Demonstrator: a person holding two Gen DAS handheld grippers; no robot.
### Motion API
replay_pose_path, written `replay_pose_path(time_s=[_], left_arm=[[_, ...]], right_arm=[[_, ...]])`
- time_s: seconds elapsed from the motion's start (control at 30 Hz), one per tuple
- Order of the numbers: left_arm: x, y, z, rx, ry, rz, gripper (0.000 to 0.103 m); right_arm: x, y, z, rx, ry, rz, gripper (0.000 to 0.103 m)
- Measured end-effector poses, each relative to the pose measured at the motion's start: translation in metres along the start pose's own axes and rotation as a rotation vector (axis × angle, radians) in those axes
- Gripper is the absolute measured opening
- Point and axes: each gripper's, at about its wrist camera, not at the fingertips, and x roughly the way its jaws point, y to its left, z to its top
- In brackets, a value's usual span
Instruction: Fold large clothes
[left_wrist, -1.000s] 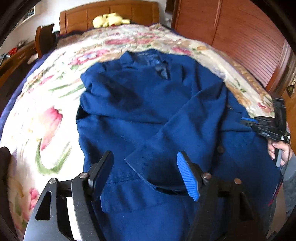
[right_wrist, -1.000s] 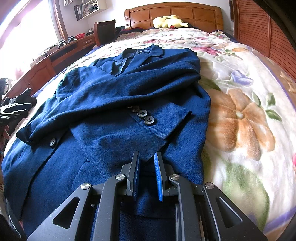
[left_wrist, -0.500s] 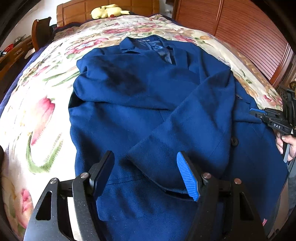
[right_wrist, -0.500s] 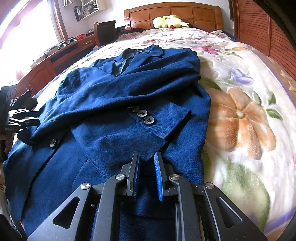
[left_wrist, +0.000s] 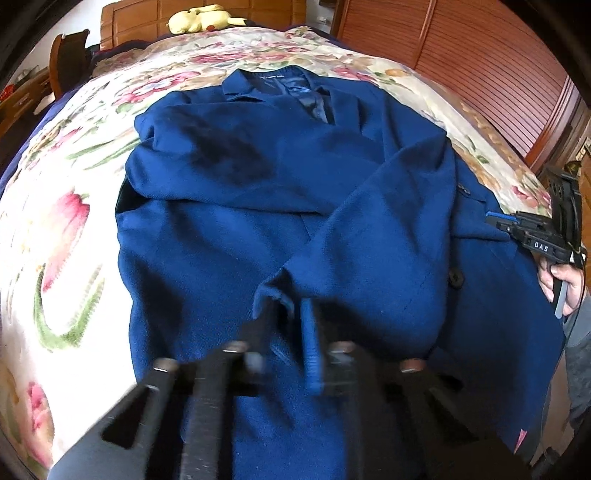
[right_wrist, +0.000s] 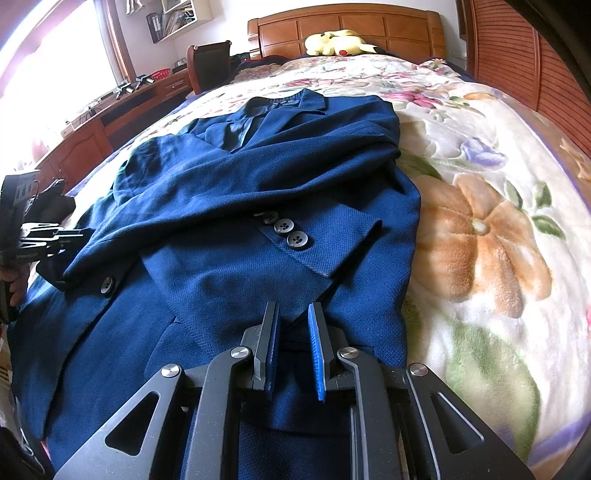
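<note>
A large dark blue jacket (left_wrist: 280, 206) lies face up on the flowered bedspread (left_wrist: 66, 229), both sleeves crossed over its front. My left gripper (left_wrist: 288, 325) is blurred and closed on the cuff of one sleeve (left_wrist: 273, 299) near the hem. My right gripper (right_wrist: 293, 332) sits low over the jacket (right_wrist: 229, 229) by the other cuff with its three buttons (right_wrist: 284, 227); its jaws are nearly together on a fold of blue cloth. The right gripper also shows in the left wrist view (left_wrist: 491, 218) at the jacket's right edge.
A wooden headboard (right_wrist: 347, 26) with a yellow plush toy (right_wrist: 338, 42) is at the far end. A slatted wooden wardrobe (left_wrist: 491, 62) runs along one side. A desk (right_wrist: 122, 110) and chair (right_wrist: 208, 62) stand on the other side.
My left gripper has moved forward over the sleeve cuff and closed from wide open onto it. My right gripper has stayed in place with its jaws unchanged.
</note>
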Motion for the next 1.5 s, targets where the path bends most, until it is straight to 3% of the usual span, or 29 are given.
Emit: replay_pose_path(time_s=[0.13,0.3,0.4,0.5,0.67,0.9,1.17,1.5], left_arm=[[-0.012,-0.006,0.007,0.045,-0.044,0.055,0.002],[-0.054,-0.001,0.043,0.049,-0.179,0.129,0.001],[-0.081,-0.005,0.064,0.077,-0.246,0.175,0.001],[-0.101,-0.020,0.070,0.132,-0.289,0.171,0.001],[-0.112,-0.051,0.041,0.191,-0.295,0.096,0.001],[-0.103,-0.094,-0.038,0.201,-0.259,-0.036,0.001],[-0.100,-0.127,-0.081,0.200,-0.244,-0.061,0.001],[-0.131,-0.107,-0.098,0.126,-0.287,-0.052,0.002]], right_arm=[[0.000,-0.001,0.000,0.000,0.000,0.000,0.016],[-0.003,-0.002,0.003,0.015,0.016,0.013,0.016],[-0.015,0.001,0.007,0.012,0.005,-0.045,0.016],[-0.032,0.012,0.008,0.002,-0.010,-0.072,0.016],[-0.063,0.040,0.003,-0.039,-0.038,-0.136,0.016],[-0.108,0.072,-0.011,-0.071,-0.102,-0.168,0.016],[-0.134,0.103,-0.034,-0.106,-0.113,-0.171,0.016],[-0.130,0.118,-0.043,-0.144,-0.073,-0.121,0.016]])
